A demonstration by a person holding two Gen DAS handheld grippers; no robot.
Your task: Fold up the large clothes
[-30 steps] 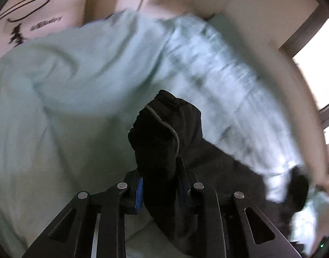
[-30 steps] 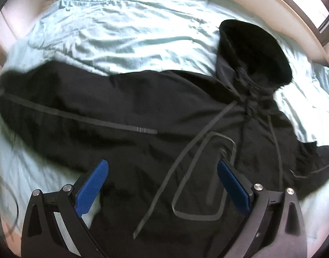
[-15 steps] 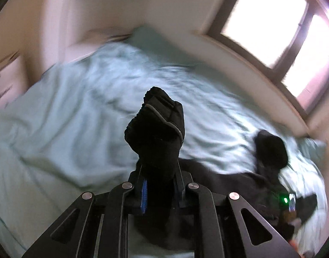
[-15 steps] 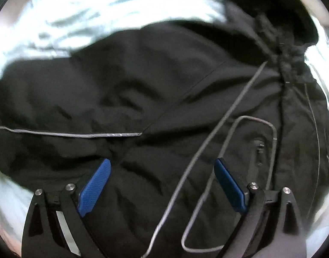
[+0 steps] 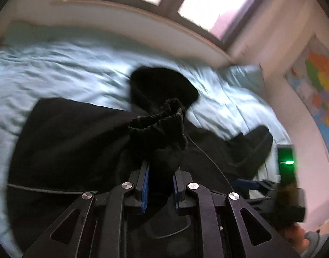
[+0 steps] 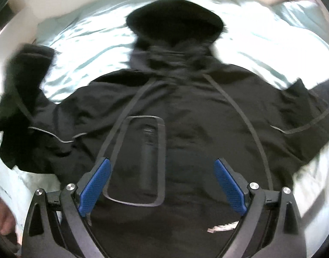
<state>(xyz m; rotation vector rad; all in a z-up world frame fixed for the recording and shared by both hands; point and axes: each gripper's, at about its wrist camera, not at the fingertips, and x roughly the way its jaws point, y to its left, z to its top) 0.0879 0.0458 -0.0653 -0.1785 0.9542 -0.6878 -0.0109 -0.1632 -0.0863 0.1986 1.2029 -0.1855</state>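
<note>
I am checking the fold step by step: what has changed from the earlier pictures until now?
The left gripper, jaws shut on the sleeve cuff, has carried it from over bare sheet to over the black jacket, toward the hood. The right gripper moved to above the chest pocket. Unchanged: its jaws are open and empty, and the jacket lies on the bed sheet.

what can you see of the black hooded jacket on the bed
The black hooded jacket lies spread flat on the pale blue bedsheet, hood toward the far edge and both sleeves out to the sides. Its fabric looks thin and matte, with grey piping lines and a piped rectangular panel holding a zipper on the body. The left gripper is shut on an elasticated sleeve cuff, lifted above the body. The right gripper hangs open above the panel; whether it touches the jacket is unclear.
</note>
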